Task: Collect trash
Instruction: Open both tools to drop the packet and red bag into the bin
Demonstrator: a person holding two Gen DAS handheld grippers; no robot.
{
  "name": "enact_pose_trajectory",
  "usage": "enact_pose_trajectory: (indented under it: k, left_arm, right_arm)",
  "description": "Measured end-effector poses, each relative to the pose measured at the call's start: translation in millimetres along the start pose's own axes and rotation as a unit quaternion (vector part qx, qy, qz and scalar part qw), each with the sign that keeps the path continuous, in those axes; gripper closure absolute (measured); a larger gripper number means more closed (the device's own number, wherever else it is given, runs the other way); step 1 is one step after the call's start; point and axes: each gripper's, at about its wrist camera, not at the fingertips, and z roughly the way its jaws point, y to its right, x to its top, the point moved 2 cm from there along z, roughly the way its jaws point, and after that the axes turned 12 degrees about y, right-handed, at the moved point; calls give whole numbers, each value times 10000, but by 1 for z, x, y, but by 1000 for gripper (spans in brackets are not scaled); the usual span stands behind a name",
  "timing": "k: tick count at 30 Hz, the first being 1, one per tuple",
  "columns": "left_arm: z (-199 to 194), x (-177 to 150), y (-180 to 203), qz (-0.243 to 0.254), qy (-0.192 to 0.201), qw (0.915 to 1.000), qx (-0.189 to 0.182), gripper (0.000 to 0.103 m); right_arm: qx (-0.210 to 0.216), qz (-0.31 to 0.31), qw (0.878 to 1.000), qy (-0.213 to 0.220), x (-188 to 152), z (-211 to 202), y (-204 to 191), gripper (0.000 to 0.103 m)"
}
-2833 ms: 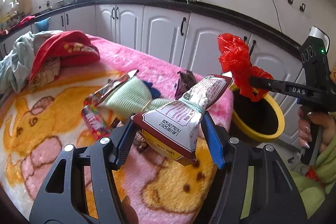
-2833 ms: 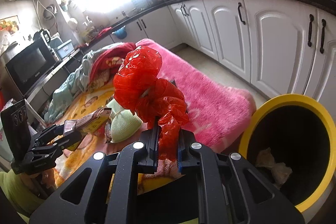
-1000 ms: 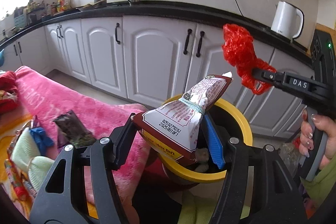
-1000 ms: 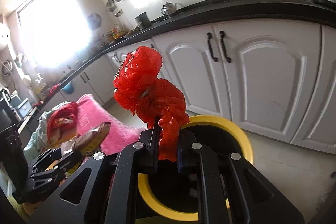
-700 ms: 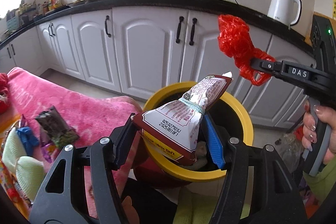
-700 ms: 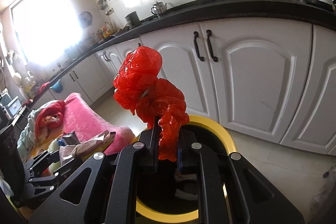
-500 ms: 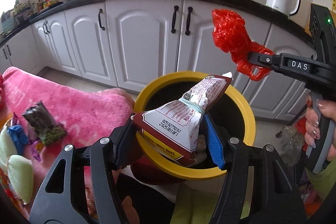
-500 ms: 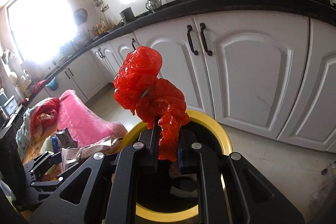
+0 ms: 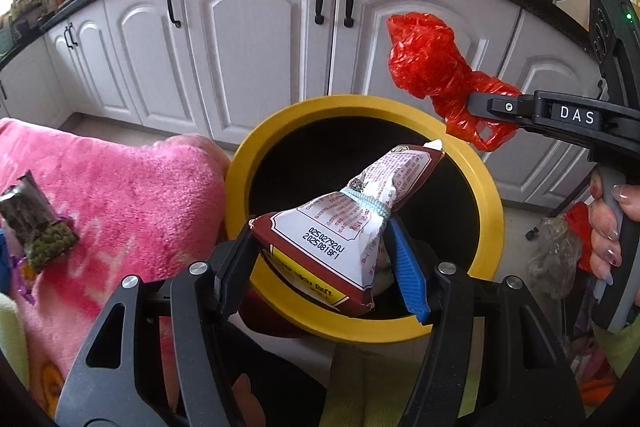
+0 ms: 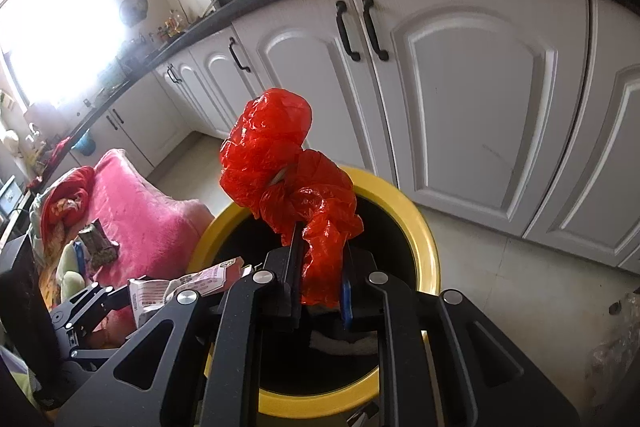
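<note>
Right wrist view: the crumpled red plastic bag sits between the right gripper's jaws, which have just been opening, above the yellow-rimmed round bin, ready to fall in. The left gripper clamps a tied brown-and-white snack packet over the same bin mouth, beside the pink fleece blanket.

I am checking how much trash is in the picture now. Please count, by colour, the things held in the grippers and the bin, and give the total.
Red: 1, the plastic bag in the right gripper, whose jaws have just been opening.
Brown and white: 1, the packet in the left gripper.
Yellow: 1, the bin.
Total: 3
</note>
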Motion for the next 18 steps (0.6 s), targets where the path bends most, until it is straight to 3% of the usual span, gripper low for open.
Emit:
enact_pose_trajectory:
  k: [4, 6, 8, 10, 18]
  left_arm:
    - [5, -2, 0, -17, -71, 10000, -28, 48]
    - [7, -3, 1, -37, -93, 9999, -39, 47]
    - [9, -4, 0, -59, -120, 9999, -57, 41]
    - [8, -5, 1, -40, -120, 9999, -58, 29]
    - [-4, -2, -4, -123, 17, 9999, -13, 11]
  right_arm:
    - [-30, 77, 9999, -86, -4, 5, 4, 80]
    - [-50, 117, 9999, -113, -5, 7, 6, 70]
    - [-57, 153, 9998, -114, -5, 8, 9, 63]
    - [-88, 164, 9998, -119, -6, 8, 11, 60]
    - [-187, 214, 9996, -9, -3, 3, 13, 46]
